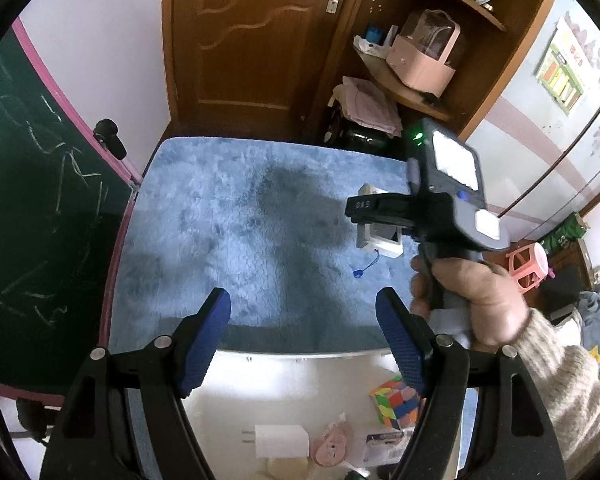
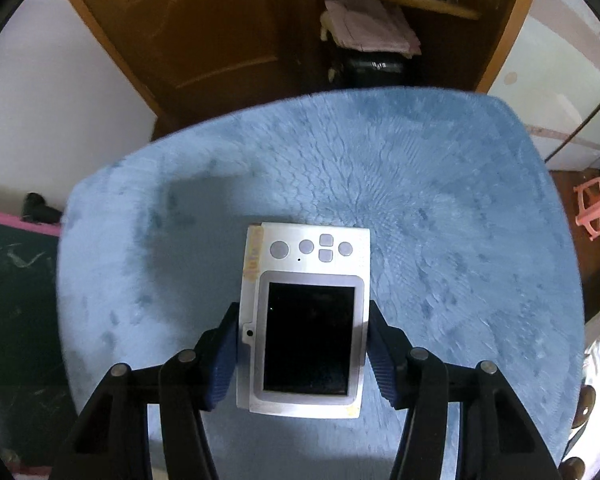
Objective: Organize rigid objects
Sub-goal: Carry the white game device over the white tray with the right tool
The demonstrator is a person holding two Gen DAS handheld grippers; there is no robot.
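Right wrist view: one white camera [image 2: 304,320] clamped in right gripper [image 2: 302,356] jaws.

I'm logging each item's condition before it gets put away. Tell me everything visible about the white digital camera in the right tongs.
The white digital camera is a slim, hard-looking rectangular body seen from its back: a dark, switched-off screen in a grey frame, with round and square grey buttons beyond it and a yellowish sticker on its left edge. The right tongs clamp its two long sides with blue ridged pads, holding it over the blue fluffy rug. Whether it touches the rug cannot be told.
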